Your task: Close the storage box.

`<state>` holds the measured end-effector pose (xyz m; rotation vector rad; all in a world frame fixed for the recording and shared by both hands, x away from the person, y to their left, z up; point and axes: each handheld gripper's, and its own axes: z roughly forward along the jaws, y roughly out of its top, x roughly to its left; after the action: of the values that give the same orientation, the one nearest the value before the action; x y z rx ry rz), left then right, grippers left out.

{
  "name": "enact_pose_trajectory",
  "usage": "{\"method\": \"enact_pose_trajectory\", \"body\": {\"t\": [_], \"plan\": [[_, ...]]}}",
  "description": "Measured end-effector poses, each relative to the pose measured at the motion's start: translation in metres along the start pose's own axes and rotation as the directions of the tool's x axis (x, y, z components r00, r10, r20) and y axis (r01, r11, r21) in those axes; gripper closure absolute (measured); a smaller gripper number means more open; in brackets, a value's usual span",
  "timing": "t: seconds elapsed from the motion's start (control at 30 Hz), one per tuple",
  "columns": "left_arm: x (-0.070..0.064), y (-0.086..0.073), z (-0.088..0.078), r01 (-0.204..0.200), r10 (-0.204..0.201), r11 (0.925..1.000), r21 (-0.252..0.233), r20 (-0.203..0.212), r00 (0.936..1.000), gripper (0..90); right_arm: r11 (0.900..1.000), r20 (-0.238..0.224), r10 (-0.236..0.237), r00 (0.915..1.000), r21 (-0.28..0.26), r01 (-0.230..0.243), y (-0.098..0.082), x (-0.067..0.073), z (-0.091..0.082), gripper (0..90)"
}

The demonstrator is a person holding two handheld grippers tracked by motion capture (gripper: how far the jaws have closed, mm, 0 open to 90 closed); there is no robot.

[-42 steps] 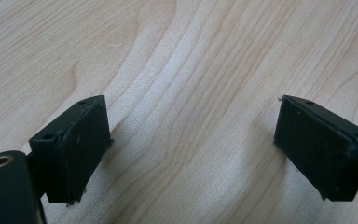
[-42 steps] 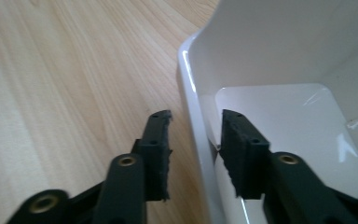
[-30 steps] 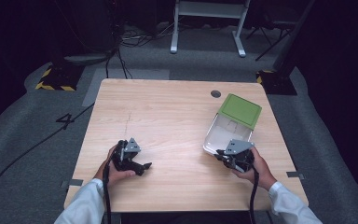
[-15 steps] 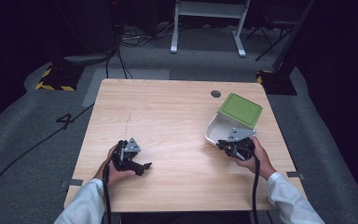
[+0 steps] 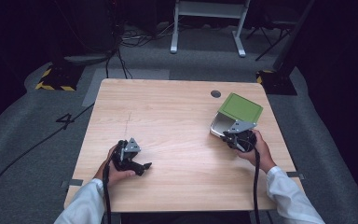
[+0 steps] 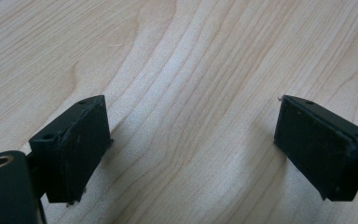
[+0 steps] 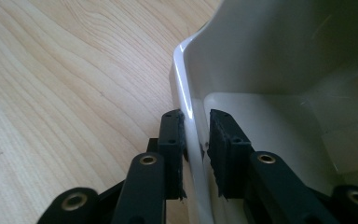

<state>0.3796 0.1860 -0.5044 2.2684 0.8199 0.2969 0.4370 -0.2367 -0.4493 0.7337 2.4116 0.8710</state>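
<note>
— So, which step is this?

— The grasp, I'd say. The right tongs (image 7: 196,154) straddle the near wall of the white container (image 7: 270,65), one jaw outside it, the other inside. They are nearly pressed together, pinching that thin wall between them.

— And where does the container sit?

— Toward the right edge of the table (image 5: 177,121), about midway along it, just in front of the right hand (image 5: 256,147). Its green lid (image 5: 240,107) is on the far side, tilted up and apparently hinged open. Inside, what I can see of the container looks empty.

— What about the other side?

— The left tongs (image 6: 191,154) are spread wide with nothing between them, only bare wood beneath. In the high view the left tongs (image 5: 135,163) rest low at the table's front left, well apart from the container.

— What does the next move call for?

— A firm pinch first, I judge: the wall is smooth and thin, so it could slip or flex. Then a slow pull or lift, keeping the container level, with the left tongs free to steady it or take the lid.
</note>
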Motion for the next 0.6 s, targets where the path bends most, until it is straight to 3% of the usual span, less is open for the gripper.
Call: {"method": "enact_pose_trajectory", "body": {"t": [0.3,0.6], "plan": [[0.000,0.000,0.000,-0.004,0.004,1.0000,-0.001,-0.001,1.0000,10.7,1.000,0.039,0.028,0.9989,0.008,-0.028,0.000,-0.012,0.000,72.4],[0.000,0.000,0.000,-0.004,0.004,1.0000,-0.001,-0.001,1.0000,10.7,0.999,0.020,0.042,0.9989,0.002,-0.042,-0.001,-0.015,0.000,72.9]]}}
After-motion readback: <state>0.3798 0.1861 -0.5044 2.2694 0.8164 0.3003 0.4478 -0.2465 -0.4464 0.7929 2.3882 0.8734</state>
